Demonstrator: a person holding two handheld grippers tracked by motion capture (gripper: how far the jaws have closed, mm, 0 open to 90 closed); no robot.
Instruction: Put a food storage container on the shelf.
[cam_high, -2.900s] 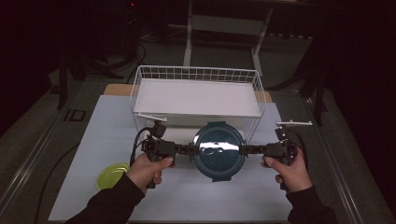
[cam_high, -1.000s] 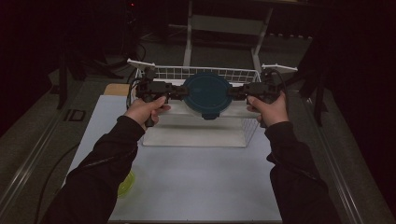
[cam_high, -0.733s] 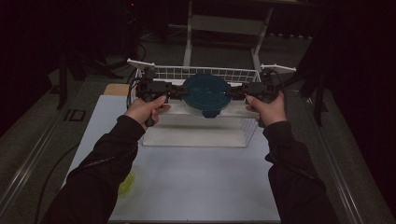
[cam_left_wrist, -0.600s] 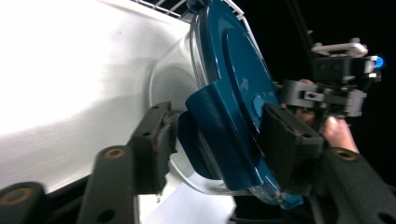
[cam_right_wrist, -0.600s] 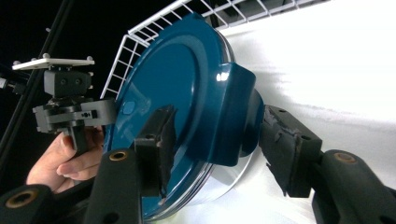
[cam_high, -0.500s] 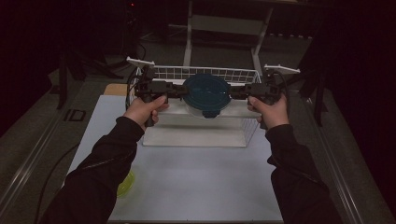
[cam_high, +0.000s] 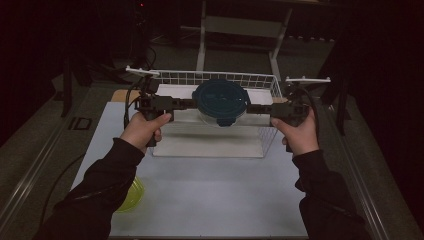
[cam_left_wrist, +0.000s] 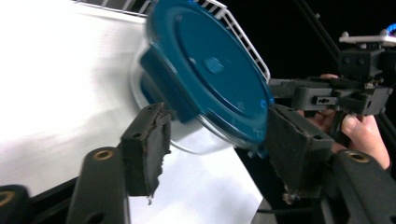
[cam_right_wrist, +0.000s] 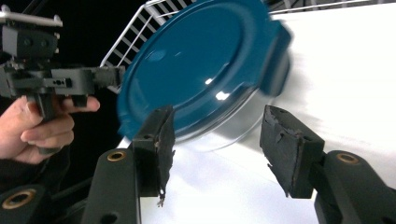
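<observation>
The round box with the blue lid (cam_high: 221, 100) was in the far part of the white wire basket (cam_high: 250, 78), which stood on the desk (cam_high: 210, 190). I could not tell if the box sat flat on the basket floor yet, because it looked a bit blurry in both gripper views.

The left gripper (cam_high: 190, 103) was at the left side of the box and the right gripper (cam_high: 252, 108) was at its right side. The 2 pointed at each other in a level line, with the box in the middle, so both hands were just as near to it.

In the left gripper view, the left gripper (cam_left_wrist: 217, 144) had its jaws spread; they had just been opening, with the edge of the box between them but not squeezed. The right gripper (cam_right_wrist: 223, 147) was the same: spread jaws, just opened, pads off the lid.

I think each hand should next pull straight out to its own side, away from the box, so no jaw bumps the lid. A small yellow bowl (cam_high: 131, 196) sat near the left sleeve
</observation>
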